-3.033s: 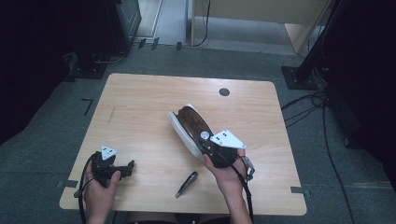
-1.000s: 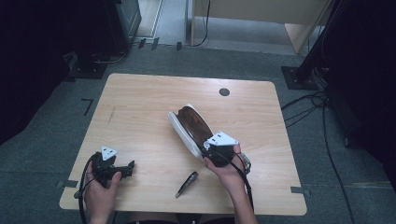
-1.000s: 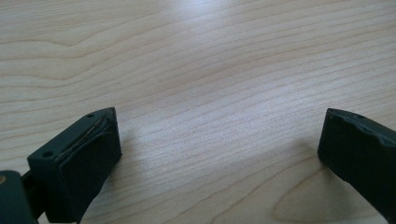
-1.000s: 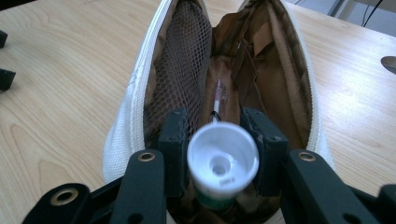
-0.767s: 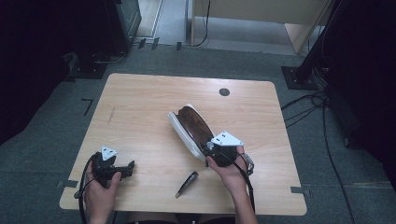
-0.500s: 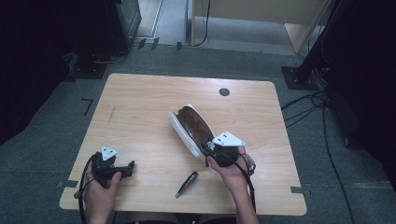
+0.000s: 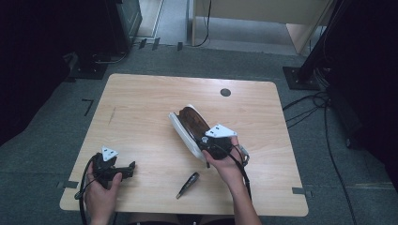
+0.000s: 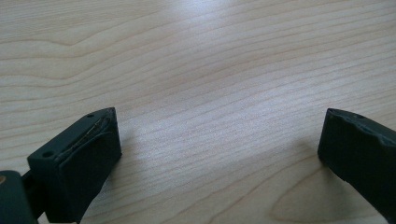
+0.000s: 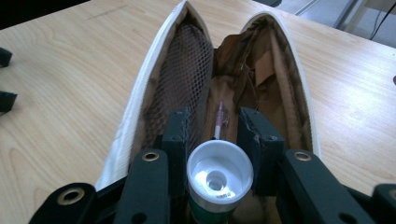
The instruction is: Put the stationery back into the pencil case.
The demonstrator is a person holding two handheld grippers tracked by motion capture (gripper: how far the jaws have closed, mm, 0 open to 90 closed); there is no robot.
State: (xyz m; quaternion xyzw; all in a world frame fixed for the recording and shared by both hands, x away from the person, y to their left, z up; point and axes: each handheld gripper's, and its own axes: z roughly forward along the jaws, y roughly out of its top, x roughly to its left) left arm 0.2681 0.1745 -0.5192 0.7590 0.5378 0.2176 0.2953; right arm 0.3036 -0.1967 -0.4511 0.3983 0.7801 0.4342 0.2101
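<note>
We see the right claw [image 9: 215, 140] pinching a white-capped cylindrical tube with a green body [image 9: 218, 179], holding it at the near end of an open white pencil case with brown mesh lining [image 9: 187, 70]. The case lies mid-desk, slightly right, mouth open, a thin pink pen [image 9: 220, 117] inside. The left claw [image 8: 219, 154] rests spread over the bare light wooden desk [image 7: 141, 117] at the near left corner, gripping nothing. A small dark marker [image 7: 187, 184] lies near the front edge, between the hands.
</note>
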